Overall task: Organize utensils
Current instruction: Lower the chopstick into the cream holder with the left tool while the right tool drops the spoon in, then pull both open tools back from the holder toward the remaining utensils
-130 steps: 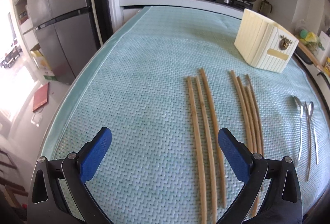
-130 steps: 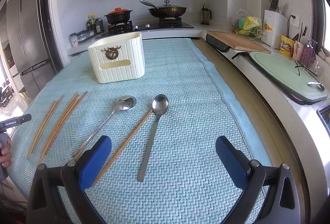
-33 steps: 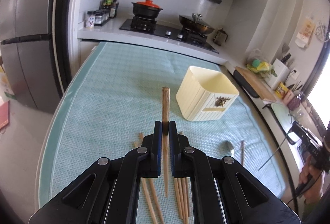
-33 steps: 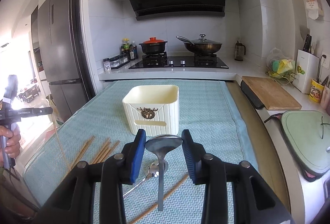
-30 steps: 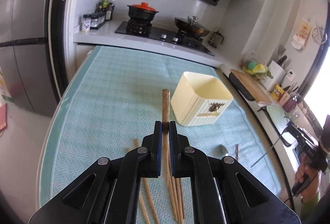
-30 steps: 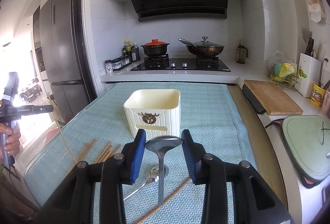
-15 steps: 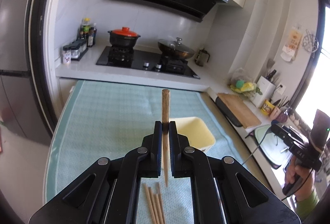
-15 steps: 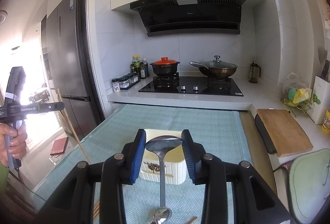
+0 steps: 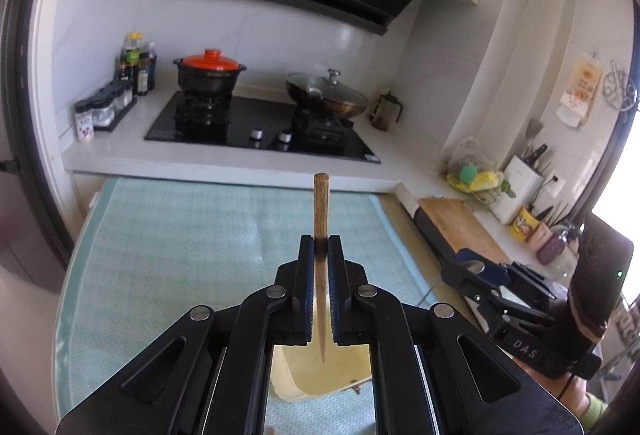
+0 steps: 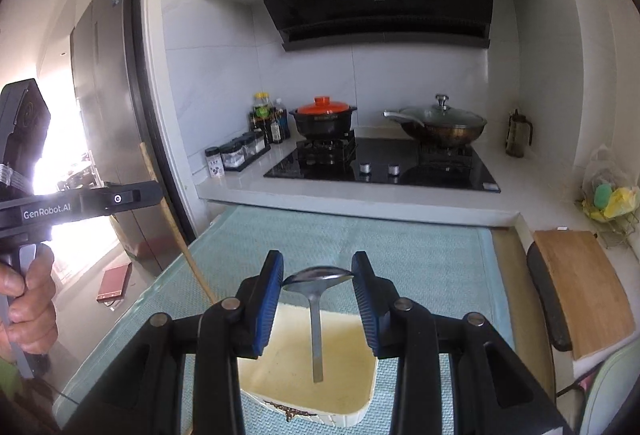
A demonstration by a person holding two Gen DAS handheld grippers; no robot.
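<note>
Both grippers have risen and now hang over the cream holder (image 10: 308, 375), which half a second ago sat farther ahead on the teal mat (image 9: 168, 235) covering the surface. The left gripper (image 9: 321, 247) has its fingers clenched on a chopstick (image 9: 321, 207), upright with its thin tip pointing into the holder's open top. The right gripper (image 10: 318, 277) pinches a spoon (image 10: 316, 311) by the bowl, handle hanging down inside the holder.
</note>
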